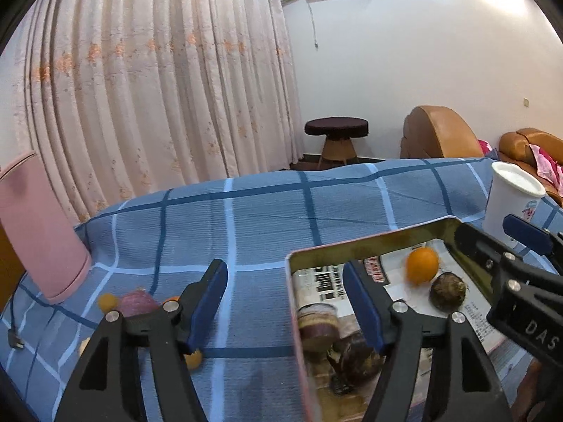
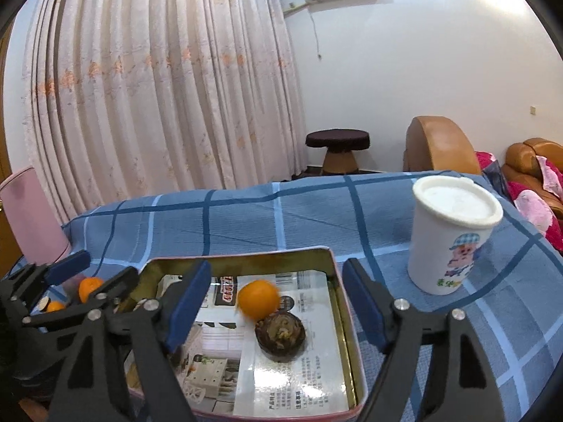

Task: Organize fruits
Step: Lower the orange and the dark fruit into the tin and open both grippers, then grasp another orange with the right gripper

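1. Metal is what the shallow tin tray (image 2: 339, 281) appears to be made of; it lies on a blue checked cloth (image 1: 267, 218), lined with printed paper (image 2: 302, 372).
2. An orange (image 2: 258, 299) is seen inside the tray, blurred (possibly rolling), touching or just beside a dark brown round fruit (image 2: 280, 332).
3. More fruit is left outside: small oranges (image 2: 89, 288) and a reddish-purple fruit (image 1: 139, 302) lie on the cloth to the tray's left, near a pink cylinder (image 1: 38, 232).
4. The right gripper (image 2: 274, 306) is held over the tray with its jaws spread wide and nothing between them.
5. The left gripper (image 1: 285, 302) is likewise spread and empty, straddling the tray's left wall; the loose fruit lies just beside and partly behind its left finger.
6. The task is judged partly done, with the loose fruit not yet gathered.
7. Risks are judged as follows:
   - The orange could roll on the glossy paper and knock the brown fruit out of place.
   - The tray could be shoved or tipped if the left gripper's finger catches its low wall.
   - A round orange could be squirted out of the pads if pinched off-centre, and could roll off the cloth.
   - The white lidded cup (image 2: 454, 235), standing near the tray's right side, could be toppled by a wide swing of the right gripper.
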Motion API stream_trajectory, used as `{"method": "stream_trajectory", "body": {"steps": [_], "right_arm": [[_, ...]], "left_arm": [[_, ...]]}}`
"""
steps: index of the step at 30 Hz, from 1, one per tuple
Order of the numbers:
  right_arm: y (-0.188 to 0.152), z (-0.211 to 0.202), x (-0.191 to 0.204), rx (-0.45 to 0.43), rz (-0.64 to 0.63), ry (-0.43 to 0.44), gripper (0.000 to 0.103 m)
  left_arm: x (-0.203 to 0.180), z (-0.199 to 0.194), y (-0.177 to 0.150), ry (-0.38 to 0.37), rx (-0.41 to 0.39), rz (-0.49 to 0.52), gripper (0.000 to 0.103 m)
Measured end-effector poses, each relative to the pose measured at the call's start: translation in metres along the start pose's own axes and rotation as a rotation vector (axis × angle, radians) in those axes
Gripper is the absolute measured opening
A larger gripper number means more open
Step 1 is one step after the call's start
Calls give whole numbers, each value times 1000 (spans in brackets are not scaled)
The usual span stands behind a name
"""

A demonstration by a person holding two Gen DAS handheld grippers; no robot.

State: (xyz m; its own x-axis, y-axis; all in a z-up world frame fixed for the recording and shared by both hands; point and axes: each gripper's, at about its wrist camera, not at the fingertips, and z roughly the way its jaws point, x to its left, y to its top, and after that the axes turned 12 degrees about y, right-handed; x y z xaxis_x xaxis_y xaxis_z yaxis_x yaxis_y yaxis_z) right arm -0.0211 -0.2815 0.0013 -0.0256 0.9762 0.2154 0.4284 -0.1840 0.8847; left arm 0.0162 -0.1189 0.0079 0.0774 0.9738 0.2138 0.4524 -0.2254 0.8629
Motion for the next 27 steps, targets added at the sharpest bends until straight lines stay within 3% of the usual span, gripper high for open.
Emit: {"method": "stream_trajectory", "body": {"steps": [11,18,24,27], "right_arm": [[-6,-9,33,-54,-48,-20,80],[-11,-7,50,-28,-3,14,80],[-22,-2,93,9,-62,70,79],[-28,4,114,49,-99,101,72]], "left_arm": [[32,-5,-12,45,-16,-30,69],[68,-1,-23,59,17,-58,69],[113,4,-36,63,57,-98,69],[144,11,-43,95,81,-122,69]]}}
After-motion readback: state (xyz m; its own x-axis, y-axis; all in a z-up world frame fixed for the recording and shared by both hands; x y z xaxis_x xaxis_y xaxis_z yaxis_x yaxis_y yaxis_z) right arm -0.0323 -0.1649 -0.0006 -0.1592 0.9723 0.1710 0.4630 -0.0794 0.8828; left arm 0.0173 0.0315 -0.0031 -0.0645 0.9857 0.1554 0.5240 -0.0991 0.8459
